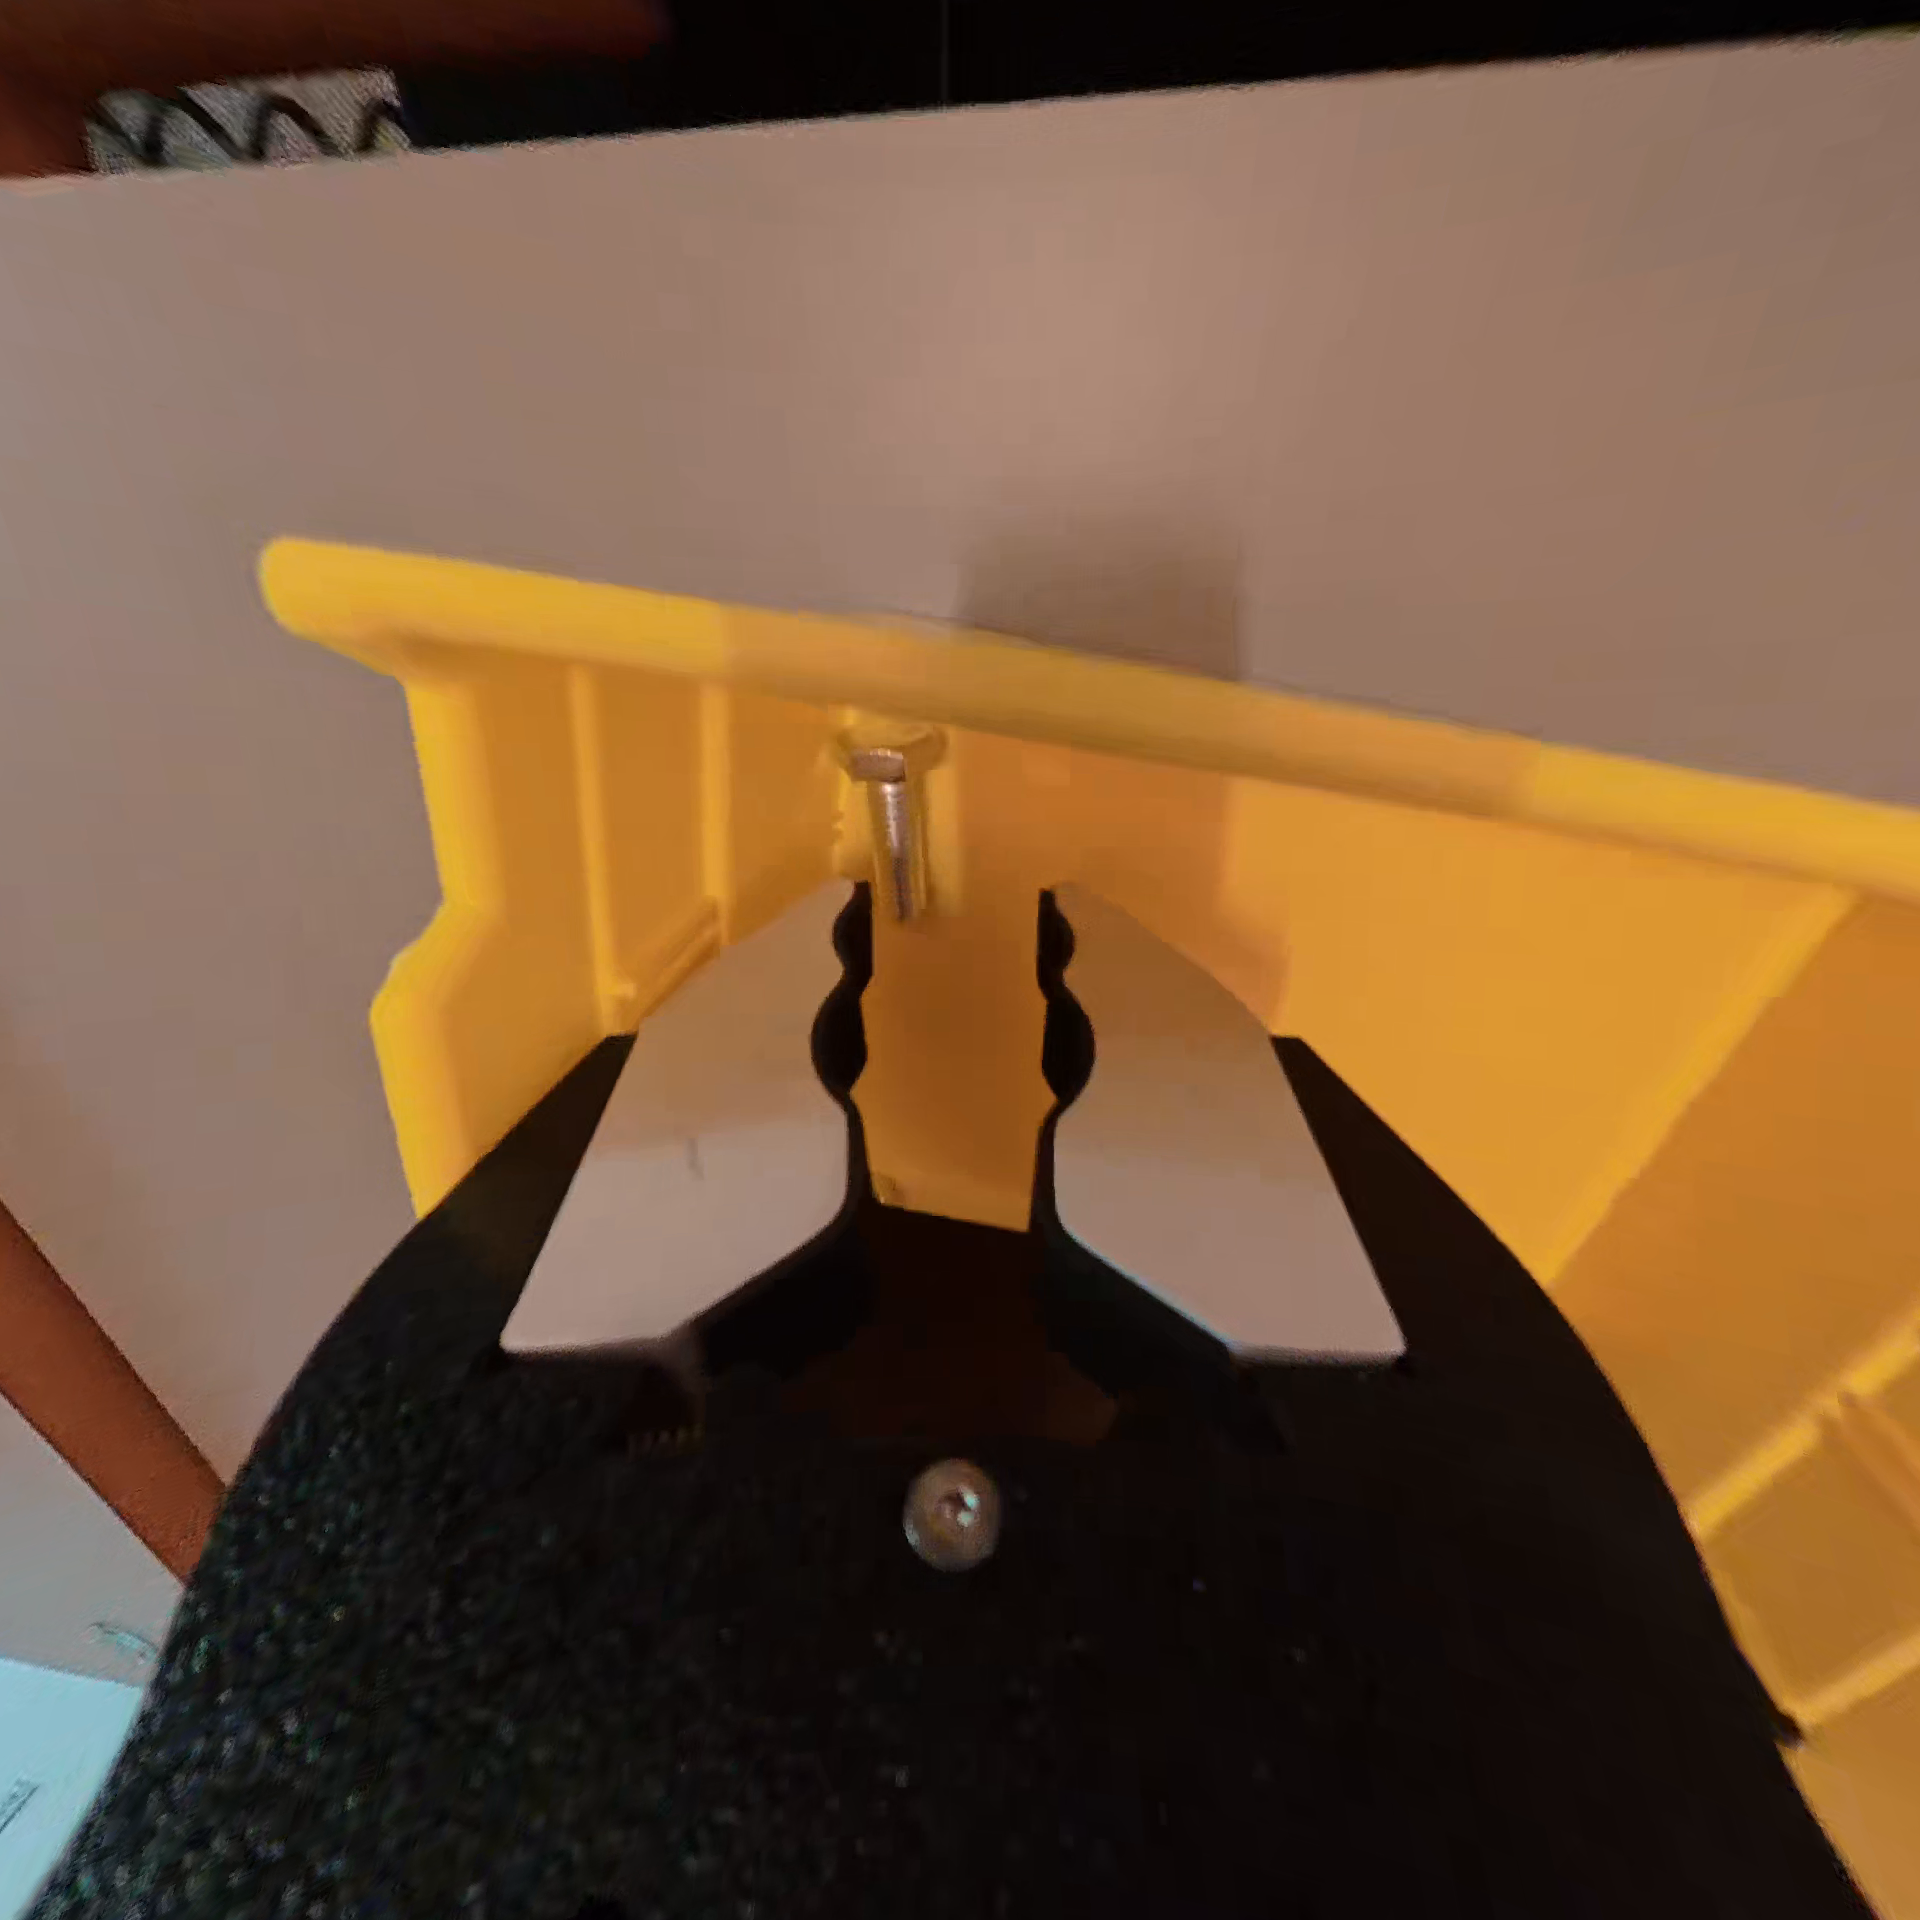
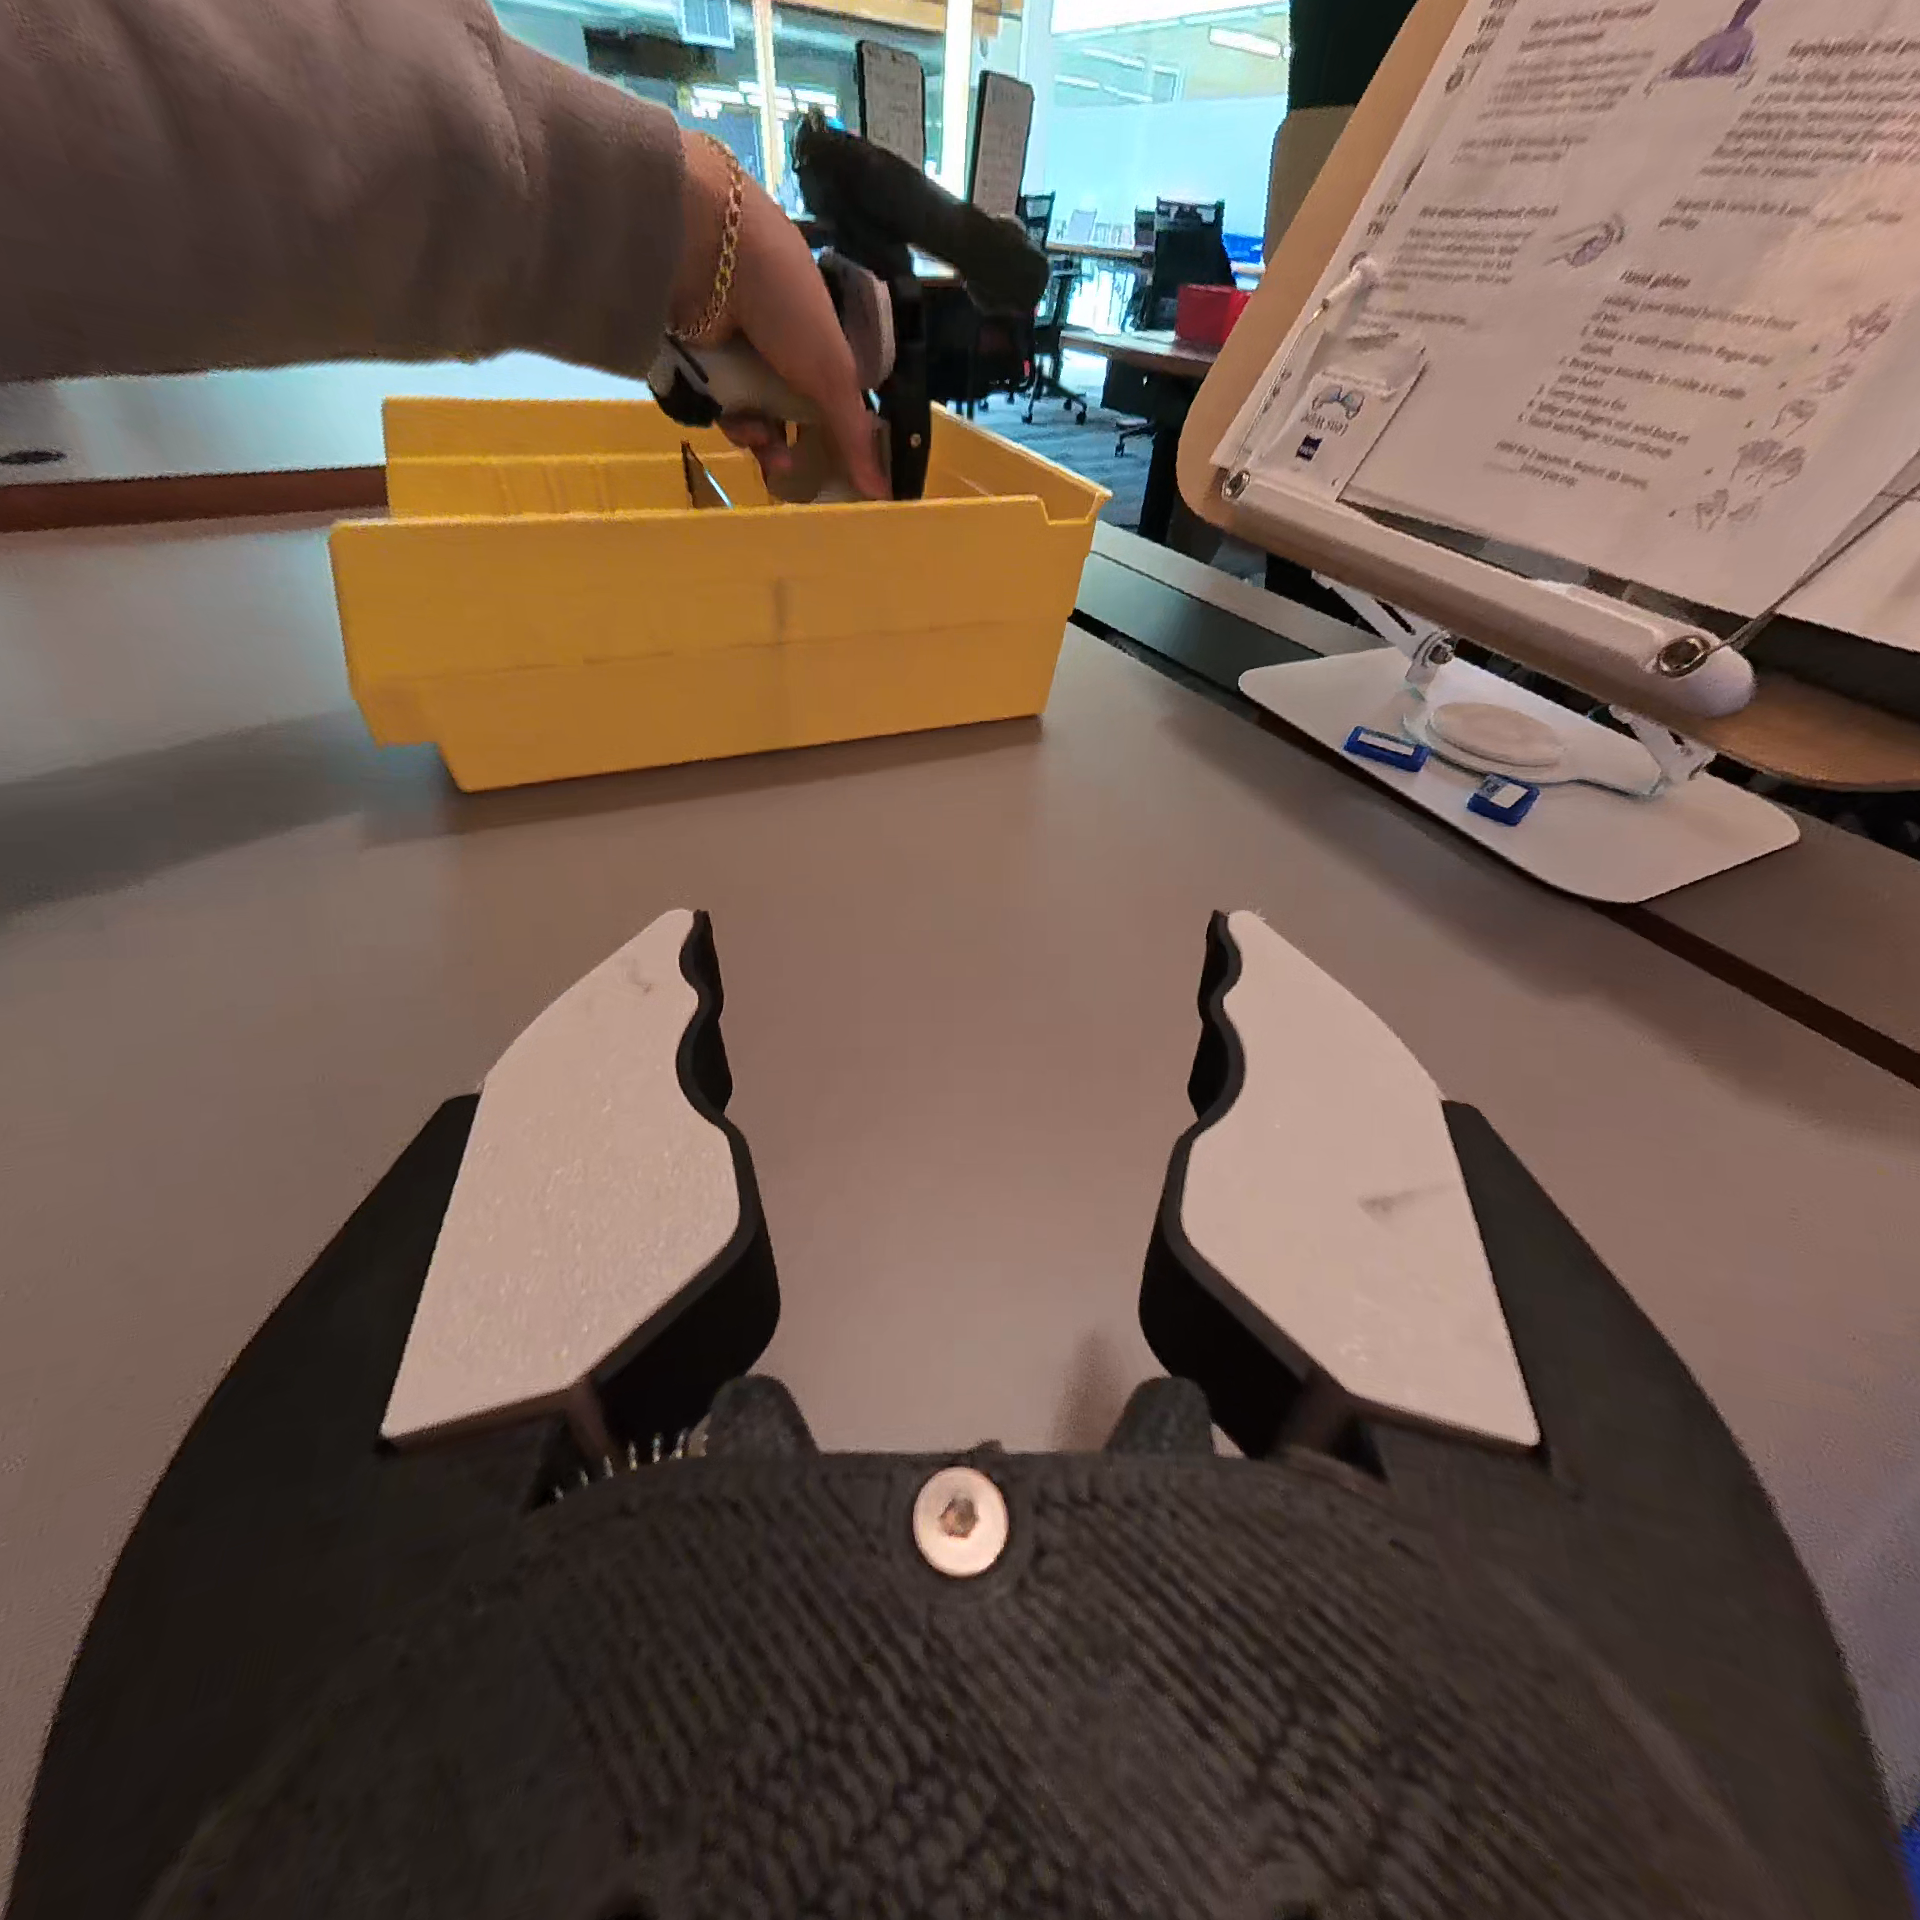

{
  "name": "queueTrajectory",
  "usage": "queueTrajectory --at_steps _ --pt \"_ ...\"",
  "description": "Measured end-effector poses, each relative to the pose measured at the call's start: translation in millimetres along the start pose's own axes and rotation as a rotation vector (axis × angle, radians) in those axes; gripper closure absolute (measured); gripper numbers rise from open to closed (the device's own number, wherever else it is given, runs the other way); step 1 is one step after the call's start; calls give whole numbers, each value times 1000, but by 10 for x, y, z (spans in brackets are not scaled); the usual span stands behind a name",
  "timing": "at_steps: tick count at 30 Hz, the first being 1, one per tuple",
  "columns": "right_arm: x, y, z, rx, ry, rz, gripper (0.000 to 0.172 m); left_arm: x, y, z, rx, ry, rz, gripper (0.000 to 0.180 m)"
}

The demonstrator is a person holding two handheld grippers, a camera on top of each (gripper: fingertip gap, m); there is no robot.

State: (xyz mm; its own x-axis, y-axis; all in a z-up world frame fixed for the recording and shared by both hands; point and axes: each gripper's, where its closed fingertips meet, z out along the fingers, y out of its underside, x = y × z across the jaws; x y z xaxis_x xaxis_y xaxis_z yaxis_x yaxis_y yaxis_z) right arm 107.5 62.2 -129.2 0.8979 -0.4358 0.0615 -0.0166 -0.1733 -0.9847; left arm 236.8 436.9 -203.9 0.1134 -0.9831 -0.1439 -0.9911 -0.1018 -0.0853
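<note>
Writing is borne only by the printed sheets (image 2: 1621, 260) clipped to a tilted reading stand (image 2: 1507, 821) at the right of the grey bench (image 2: 935, 852), and by two small blue-framed tags (image 2: 1382, 746) on the stand's white base; none of it is reproduced. No brand mark is seen on the yellow bin (image 2: 707, 634), which stands on the bench well ahead of the right hand-held gripper (image 2: 961, 935). That gripper's fingers are spread wide over bare bench, with nothing between them. The left hand-held gripper (image 1: 951, 904) is lowered inside the bin by a hand (image 2: 790, 343) in a grey sleeve. Its fingers are parted, and a silver bolt (image 1: 891, 831) lies just beyond them on the bin floor, its end close beside the left fingertip (image 1: 854, 914); contact cannot be judged.
</note>
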Motion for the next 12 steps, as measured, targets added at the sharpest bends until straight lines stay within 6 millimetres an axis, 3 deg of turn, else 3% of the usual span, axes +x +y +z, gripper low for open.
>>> queueTrajectory --at_steps 1,6,12 --pt "2 28 6 -12 -1 -6 83 -20 -23 14 16 -29 5 153" --pt "14 79 23 -26 6 -4 83 -61 14 119 -6 -105 15 157" --pt "20 75 10 -22 -6 20 84 -50 -28 185 31 -74 -21 161"
